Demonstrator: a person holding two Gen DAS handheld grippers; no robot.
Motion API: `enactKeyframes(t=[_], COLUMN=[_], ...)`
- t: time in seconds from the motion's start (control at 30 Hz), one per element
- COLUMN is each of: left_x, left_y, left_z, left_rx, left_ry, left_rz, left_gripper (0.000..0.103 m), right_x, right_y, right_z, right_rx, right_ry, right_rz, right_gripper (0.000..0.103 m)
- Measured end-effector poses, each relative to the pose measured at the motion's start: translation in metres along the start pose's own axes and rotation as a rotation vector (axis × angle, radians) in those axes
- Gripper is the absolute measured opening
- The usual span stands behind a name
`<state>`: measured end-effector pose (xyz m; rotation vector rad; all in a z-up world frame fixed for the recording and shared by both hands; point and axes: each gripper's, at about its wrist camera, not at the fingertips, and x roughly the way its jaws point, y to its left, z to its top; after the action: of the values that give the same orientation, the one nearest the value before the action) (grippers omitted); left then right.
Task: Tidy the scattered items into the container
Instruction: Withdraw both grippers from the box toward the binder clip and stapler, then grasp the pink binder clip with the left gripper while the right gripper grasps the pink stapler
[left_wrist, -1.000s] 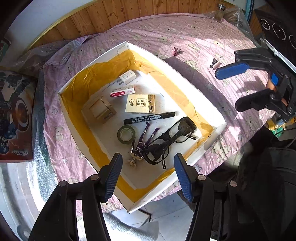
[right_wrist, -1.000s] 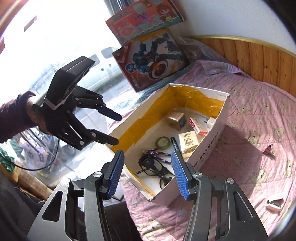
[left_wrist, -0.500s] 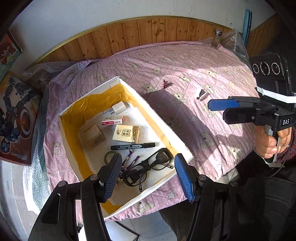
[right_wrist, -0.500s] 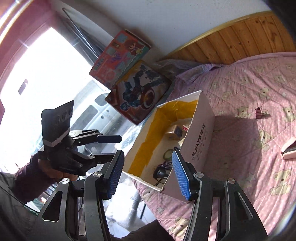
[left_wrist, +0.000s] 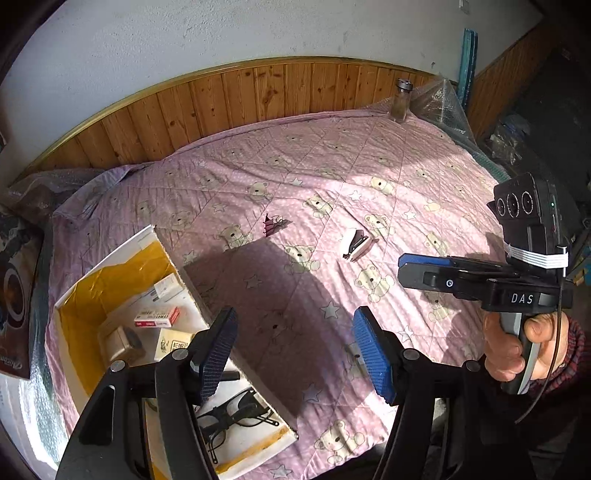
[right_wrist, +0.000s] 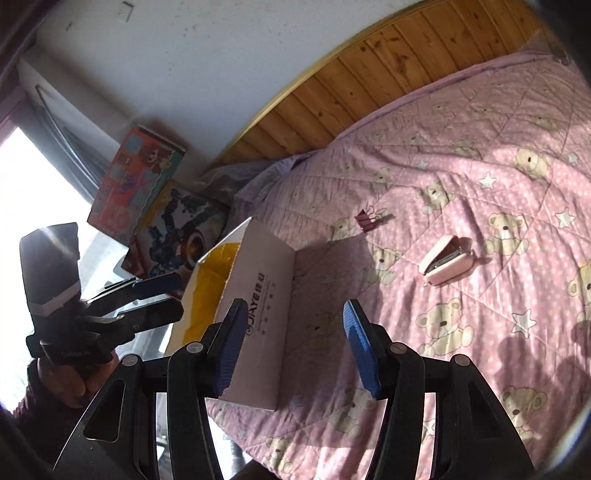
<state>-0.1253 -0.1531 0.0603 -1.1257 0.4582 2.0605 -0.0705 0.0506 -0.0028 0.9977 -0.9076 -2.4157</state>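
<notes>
Since half a second before, both cameras had swung off the box (left_wrist: 110, 266) toward the open quilt (left_wrist: 332, 177); in the left wrist view the box had slid to the near left, with only part of its contents showing, and the stapler (left_wrist: 355, 240) and binder clip (left_wrist: 270, 224) now sat near mid-frame.

The stapler lay on the quilt well right of the box, its long axis running near-left to far-right and its open mouth toward the near left. The clip lay farther back, between box and stapler, its wire handles pointing right.

Inside the box were glasses (left_wrist: 236, 417) at the near end and a red-and-white packet (left_wrist: 157, 318) farther in.

The left gripper (left_wrist: 291, 350) hung above the box's right wall, jaws wide apart and empty. The right gripper (right_wrist: 293, 343) hung over the quilt near the box's outer wall (right_wrist: 258, 306), jaws likewise spread and empty.
</notes>
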Motion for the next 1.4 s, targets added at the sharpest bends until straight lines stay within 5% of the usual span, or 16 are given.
enactKeyframes(t=[0.3,0.5,0.63,0.93,1.03,1.2,1.4], left_x=[0.076,0.142,0.184,0.234,0.24,0.252,0.26], left_y=[0.001,0.014,0.036,0.062,0.062,0.055,0.059], left_z=[0.05,0.074,0.083,0.094,0.096,0.096,0.093], left_rx=[-0.022,-0.102,-0.184,-0.225,-0.217,-0.167,-0.162], left_ry=[0.026,0.074,0.108,0.14,0.143,0.156,0.166], left_rz=[-0.028,-0.036,-0.025,-0.035,-0.054,-0.058,-0.067], left_gripper=[0.066,0.066,0.066,0.066,0.066,0.066,0.066], right_x=[0.02,0.047,0.069,0.075,0.071,0.068,0.081], right_y=[-0.068,-0.088,-0.09,-0.108,-0.116,-0.114,-0.081], right_z=[0.017,0.039,0.05,0.036,0.025,0.018,0.027], right_rx=[0.126,0.082,0.004,0.019,0.08,0.104,-0.31], right_ry=[0.018,0.035,0.063,0.136,0.167,0.178,0.237], right_rz=[-0.222,-0.347,-0.369,-0.331,-0.336,-0.345,-0.389], right_gripper=[0.058,0.055,0.03,0.022,0.037,0.046,0.058])
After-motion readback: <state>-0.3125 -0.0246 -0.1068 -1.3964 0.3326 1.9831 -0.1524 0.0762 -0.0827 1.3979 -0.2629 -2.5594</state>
